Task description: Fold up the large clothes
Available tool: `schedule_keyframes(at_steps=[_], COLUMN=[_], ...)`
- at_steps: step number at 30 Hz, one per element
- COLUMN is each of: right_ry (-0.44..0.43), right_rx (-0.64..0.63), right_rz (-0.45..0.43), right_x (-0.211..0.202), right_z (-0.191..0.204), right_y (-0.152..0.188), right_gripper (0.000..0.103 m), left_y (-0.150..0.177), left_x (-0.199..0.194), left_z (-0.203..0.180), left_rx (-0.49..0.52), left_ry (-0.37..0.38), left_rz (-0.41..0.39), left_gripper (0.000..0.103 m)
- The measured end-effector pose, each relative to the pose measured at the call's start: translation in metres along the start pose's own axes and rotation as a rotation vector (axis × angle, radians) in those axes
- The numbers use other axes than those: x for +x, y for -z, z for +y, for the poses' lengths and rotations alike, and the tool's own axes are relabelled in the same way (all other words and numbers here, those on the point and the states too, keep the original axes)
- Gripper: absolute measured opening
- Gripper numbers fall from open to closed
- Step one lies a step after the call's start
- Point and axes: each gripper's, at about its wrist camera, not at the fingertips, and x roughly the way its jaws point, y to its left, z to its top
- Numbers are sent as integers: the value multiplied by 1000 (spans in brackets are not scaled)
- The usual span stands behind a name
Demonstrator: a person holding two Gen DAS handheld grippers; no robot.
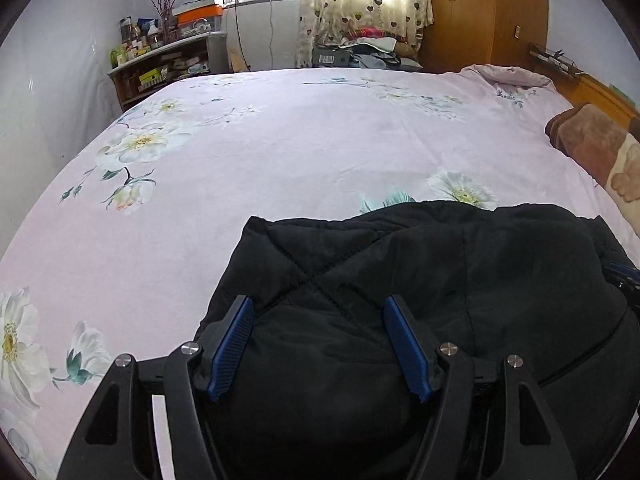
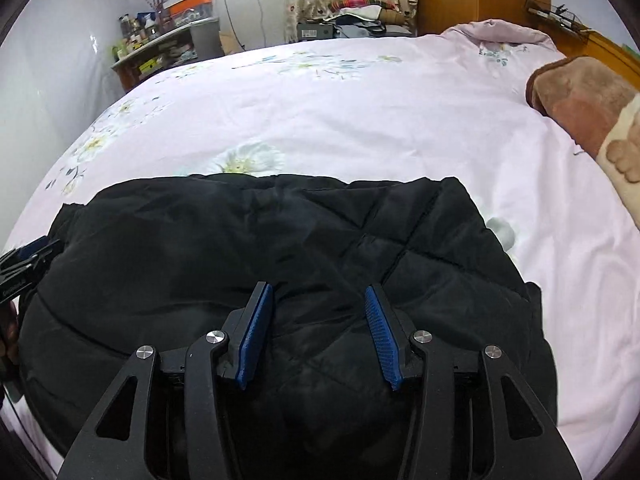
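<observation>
Black quilted jacket (image 1: 420, 280) lies bunched on the bed (image 1: 280, 152), at its near edge, well short of the brown blanket (image 1: 592, 140) by the headboard.

Left gripper (image 1: 318, 344): fingers spread, jacket fabric bulging up between them; can't tell if the pads actually bite. Right gripper (image 2: 318, 332): same, fingers spread over the padded bulk, contact not readable.

Risks:
- Padding is thick and slick. A shallow pinch likely takes only the top layer, so the fold drags unevenly or slips out.
- The two grippers sit close together on the jacket, and the left one shows at the edge of the right view. They could collide if both swing inward.
- Near hem could slide off the bed.

Containers: orange-lidded bin (image 1: 200, 14) on the shelf (image 1: 168, 50) past the bed's far corner, contents unreadable.
</observation>
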Motion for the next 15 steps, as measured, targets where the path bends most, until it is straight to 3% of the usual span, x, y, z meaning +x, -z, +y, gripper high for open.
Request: schedule_keyframes(at_steps=[8, 12, 15], right_ry=[-23, -46, -7], right_rx=[2, 25, 47], right_rz=[-25, -59, -96], right_x=[7, -16, -25], right_z=[-7, -13, -30], right_y=[2, -10, -17], right_gripper=[50, 50, 50], left_y=[-1, -9, -21], left_x=[10, -2, -4], left_z=[2, 3, 8], left_rx=[-19, 8, 15], left_ry=[14, 18, 21], left_rz=[1, -7, -31], left_gripper=[71, 70, 70])
